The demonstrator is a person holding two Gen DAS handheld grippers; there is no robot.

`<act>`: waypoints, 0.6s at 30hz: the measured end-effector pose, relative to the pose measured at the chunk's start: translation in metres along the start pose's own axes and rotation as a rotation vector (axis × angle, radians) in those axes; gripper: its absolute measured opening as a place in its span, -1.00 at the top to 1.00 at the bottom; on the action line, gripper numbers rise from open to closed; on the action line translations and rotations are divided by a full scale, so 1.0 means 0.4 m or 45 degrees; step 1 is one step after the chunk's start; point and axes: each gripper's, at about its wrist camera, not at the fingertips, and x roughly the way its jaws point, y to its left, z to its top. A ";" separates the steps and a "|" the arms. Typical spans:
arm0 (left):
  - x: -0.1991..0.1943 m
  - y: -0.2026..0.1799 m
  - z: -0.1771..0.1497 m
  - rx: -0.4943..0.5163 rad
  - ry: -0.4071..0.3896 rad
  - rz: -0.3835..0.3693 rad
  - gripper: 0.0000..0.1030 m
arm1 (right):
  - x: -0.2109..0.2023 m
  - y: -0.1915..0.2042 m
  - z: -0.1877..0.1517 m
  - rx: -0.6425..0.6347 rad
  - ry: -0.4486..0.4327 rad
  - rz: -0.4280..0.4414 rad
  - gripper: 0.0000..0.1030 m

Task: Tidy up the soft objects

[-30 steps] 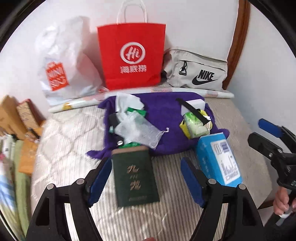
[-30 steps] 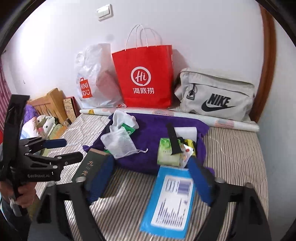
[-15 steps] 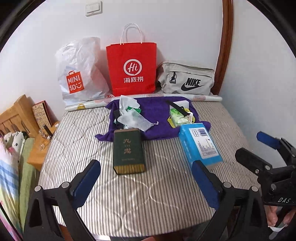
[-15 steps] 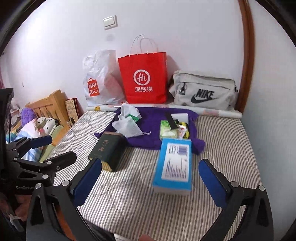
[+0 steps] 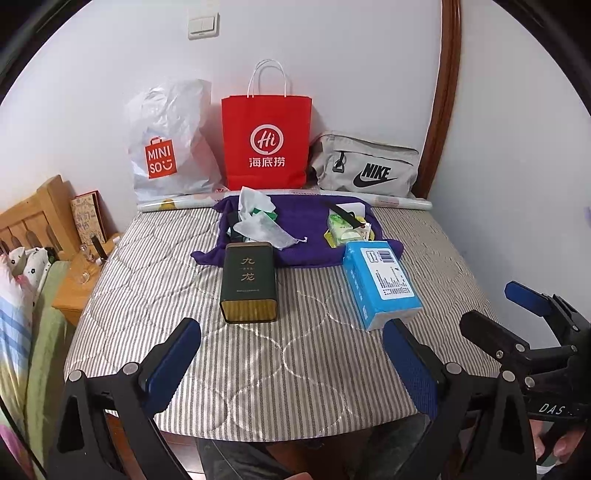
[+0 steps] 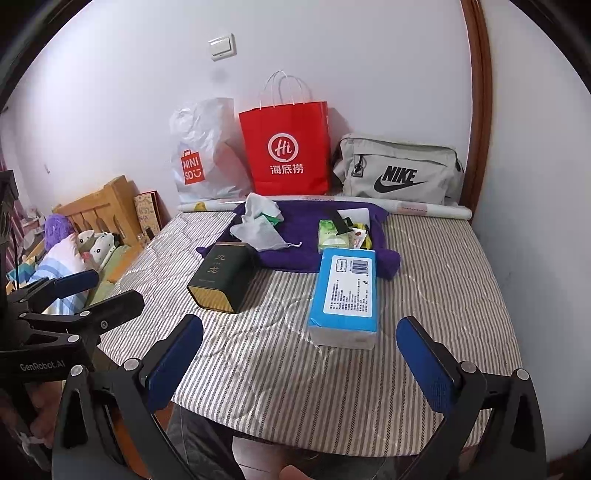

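Both my left gripper and right gripper hang released, empty, low in frame; green tin and blue tissue pack lie mid-frame.

Back wall: I see a white Miniso plastic bag, a red paper bag with white handles and a grey Nike pouch side by side, all upright against it.
Wall: I spot a light switch above the bags.
Far edge: a rolled printed sheet lies along the mattress, in front of the bags.
Surface: grey-striped quilted mattress.
Left side: I see a wooden headboard, a patterned book leaning beside it, and a low wooden stand next to the mattress.
Right corner: brown wooden door frame.
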 end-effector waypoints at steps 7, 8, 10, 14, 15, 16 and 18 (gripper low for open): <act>-0.019 0.007 -0.008 -0.031 -0.009 -0.022 -0.93 | -0.026 -0.002 -0.008 0.025 -0.008 0.009 -1.00; -0.021 0.005 -0.010 -0.030 -0.011 -0.022 -0.94 | -0.028 -0.002 -0.009 0.026 -0.009 0.009 -1.00; -0.025 0.003 -0.013 -0.025 -0.012 -0.020 -0.94 | -0.033 0.002 -0.011 0.023 -0.012 0.007 -1.00; -0.031 -0.001 -0.018 -0.020 -0.015 -0.022 -0.94 | -0.041 0.006 -0.011 0.028 -0.022 0.006 -1.00; -0.032 -0.002 -0.019 -0.020 -0.015 -0.022 -0.94 | -0.043 0.007 -0.011 0.028 -0.023 0.007 -1.00; -0.033 -0.002 -0.021 -0.019 -0.013 -0.021 -0.94 | -0.045 0.008 -0.012 0.027 -0.025 0.007 -1.00; -0.034 -0.003 -0.022 -0.019 -0.010 -0.018 -0.93 | -0.046 0.008 -0.012 0.027 -0.024 0.006 -1.00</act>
